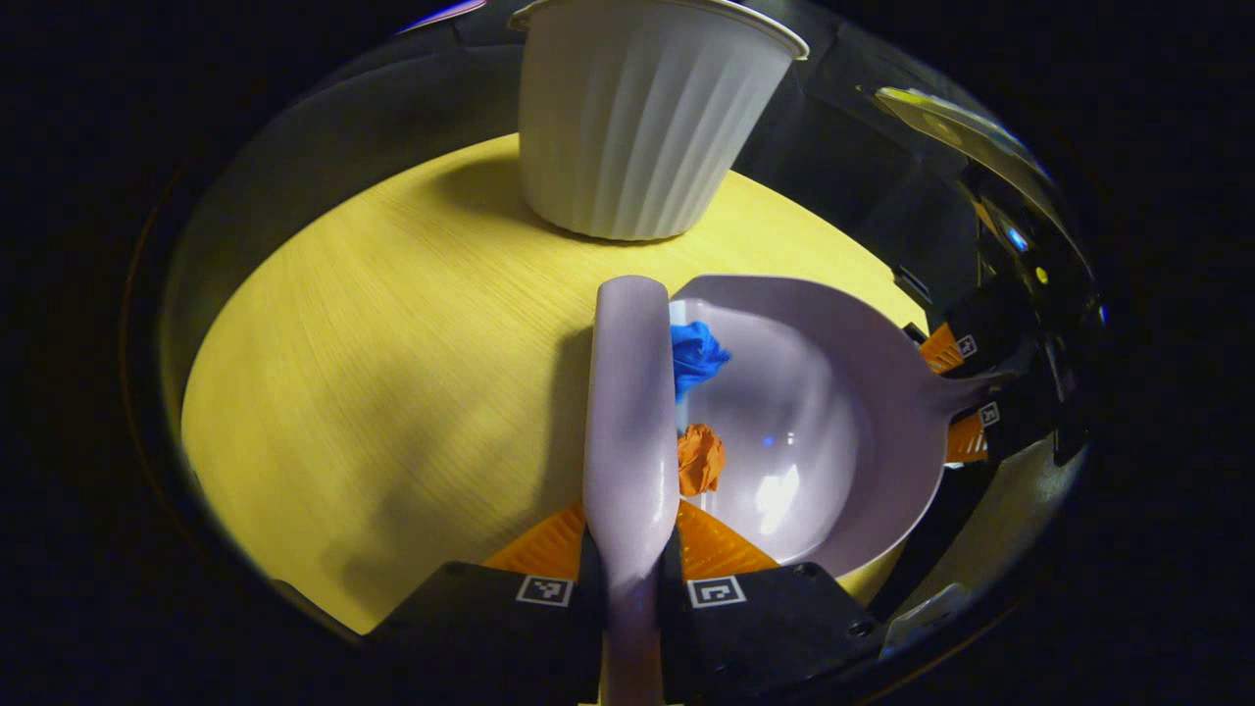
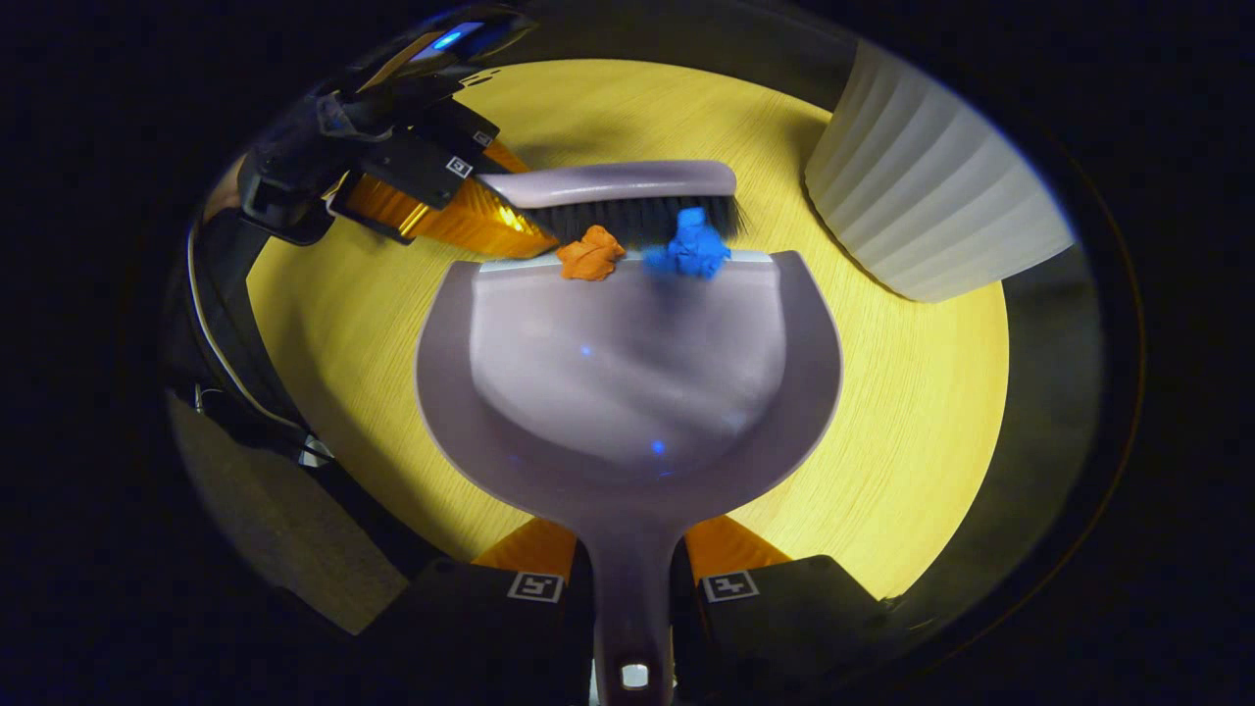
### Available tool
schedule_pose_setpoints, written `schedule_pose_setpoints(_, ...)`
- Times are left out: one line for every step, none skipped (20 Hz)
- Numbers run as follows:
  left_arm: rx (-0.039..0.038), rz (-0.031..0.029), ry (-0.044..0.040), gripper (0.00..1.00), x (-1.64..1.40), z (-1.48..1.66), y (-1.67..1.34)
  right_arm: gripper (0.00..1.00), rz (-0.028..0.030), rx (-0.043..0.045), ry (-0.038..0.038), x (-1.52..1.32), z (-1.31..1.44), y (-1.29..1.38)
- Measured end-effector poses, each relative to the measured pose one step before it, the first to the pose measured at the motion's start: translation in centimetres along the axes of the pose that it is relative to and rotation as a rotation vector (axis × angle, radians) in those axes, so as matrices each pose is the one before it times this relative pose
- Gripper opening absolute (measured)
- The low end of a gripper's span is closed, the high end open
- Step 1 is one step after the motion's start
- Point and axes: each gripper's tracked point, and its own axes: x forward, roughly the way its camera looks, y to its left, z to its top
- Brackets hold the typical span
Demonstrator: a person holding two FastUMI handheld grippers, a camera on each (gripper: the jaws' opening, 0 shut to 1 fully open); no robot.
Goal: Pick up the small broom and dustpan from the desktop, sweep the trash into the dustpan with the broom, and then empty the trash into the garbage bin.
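My left gripper [image 1: 630, 549] is shut on the handle of the pale lilac small broom [image 1: 629, 412], whose back runs forward over the yellow desktop [image 1: 392, 373]. The broom [image 2: 627, 196] has its dark bristles against the front lip of the lilac dustpan [image 2: 627, 373]. My right gripper [image 2: 632, 579] is shut on the dustpan's handle. A crumpled orange paper ball [image 2: 590, 255] and a crumpled blue one [image 2: 692, 247] lie at the lip, between bristles and pan. In the left gripper view the blue ball [image 1: 696, 355] and orange ball [image 1: 700, 459] sit beside the broom, at the dustpan [image 1: 833, 431] mouth.
A white ribbed garbage bin [image 1: 637, 118] stands on the desktop just beyond the broom and dustpan; in the right gripper view the bin [image 2: 922, 196] is at the upper right. The round desktop's edge [image 2: 324, 431] drops to a dark floor.
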Motion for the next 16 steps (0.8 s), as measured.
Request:
schedule_pose_setpoints(-0.00197, -0.01340, 0.00577, 0.28, -0.095, -0.084, -0.627, 0.37, 0.00170, -0.00029, -0.01298, 0.048, -0.071, 0.084)
schedule_pose_setpoints(-0.00778, -0.00943, 0.00368, 0.28, -0.276, -0.020, -0.164, 0.33, 0.00009, 0.00526, -0.01011, 0.700, 0.072, -0.152)
schedule_pose_setpoints(-0.00986, 0.00756, -0.00174, 0.28, -0.382, 0.118, -0.323, 0.36, -0.00035, 0.00269, -0.01135, 0.174, 0.218, -0.258)
schedule_pose_setpoints(-0.01160, 0.01069, -0.00760, 0.28, -0.391, 0.042, -0.067, 0.36, -0.00280, 0.00953, -0.01373, 0.442, -0.133, -0.139)
schedule_pose_setpoints(-0.02023, 0.01300, -0.01699, 0.27, -0.960, 0.341, 0.117, 0.35, -0.00276, 0.01184, -0.01375, 0.506, -0.567, -0.159)
schedule_pose_setpoints(-0.01720, 0.01003, -0.01926, 0.27, -1.196, 0.112, 0.320, 0.34, -0.00485, 0.01742, -0.02065, 0.459, -0.294, -0.154)
schedule_pose_setpoints(-0.02142, 0.01496, -0.02847, 0.27, -1.504, 0.368, 0.250, 0.33, -0.00378, 0.01707, -0.01803, -0.103, -0.370, -0.113)
schedule_pose_setpoints(-0.01737, 0.00902, -0.02854, 0.27, -1.257, 0.400, 0.101, 0.36, -0.00639, 0.01920, -0.02088, -0.449, -0.117, -0.009)
schedule_pose_setpoints(-0.01792, 0.01624, -0.03420, 0.27, -1.454, 0.409, 0.175, 0.36, -0.00801, 0.02081, -0.01657, -0.739, 0.163, 0.171)
schedule_pose_setpoints(-0.01796, 0.02337, -0.03870, 0.27, -1.438, 0.292, 0.480, 0.36, -0.00793, 0.02186, -0.01022, -0.530, -0.032, 0.065)
schedule_pose_setpoints(-0.01356, 0.02240, -0.02822, 0.28, -1.238, 0.282, 0.533, 0.37, -0.01090, 0.02318, -0.01181, -0.916, 0.191, 0.094)
schedule_pose_setpoints(-0.01439, 0.03069, -0.02694, 0.28, -1.520, 0.203, 0.839, 0.33, -0.01000, 0.02396, -0.00404, -0.848, 0.156, 0.079)
schedule_pose_setpoints(-0.00972, 0.03334, -0.02127, 0.28, -1.389, -0.019, 1.116, 0.36, -0.01159, 0.02409, -0.00450, -1.073, 0.342, -0.099)
schedule_pose_setpoints(-0.00792, 0.03554, -0.01597, 0.28, -1.297, -0.230, 1.391, 0.36, -0.01104, 0.02541, -0.01123, -1.170, 0.492, -0.205)
schedule_pose_setpoints(-0.00944, 0.02909, -0.00844, 0.27, -1.035, -0.417, 1.560, 0.36, -0.00944, 0.02783, -0.00661, -1.049, 0.526, -0.567)
schedule_pose_setpoints(-0.01384, 0.01693, -0.00029, 0.28, -1.222, -0.388, 1.526, 0.37, -0.01250, 0.02676, -0.00605, -1.117, 0.610, -0.789)
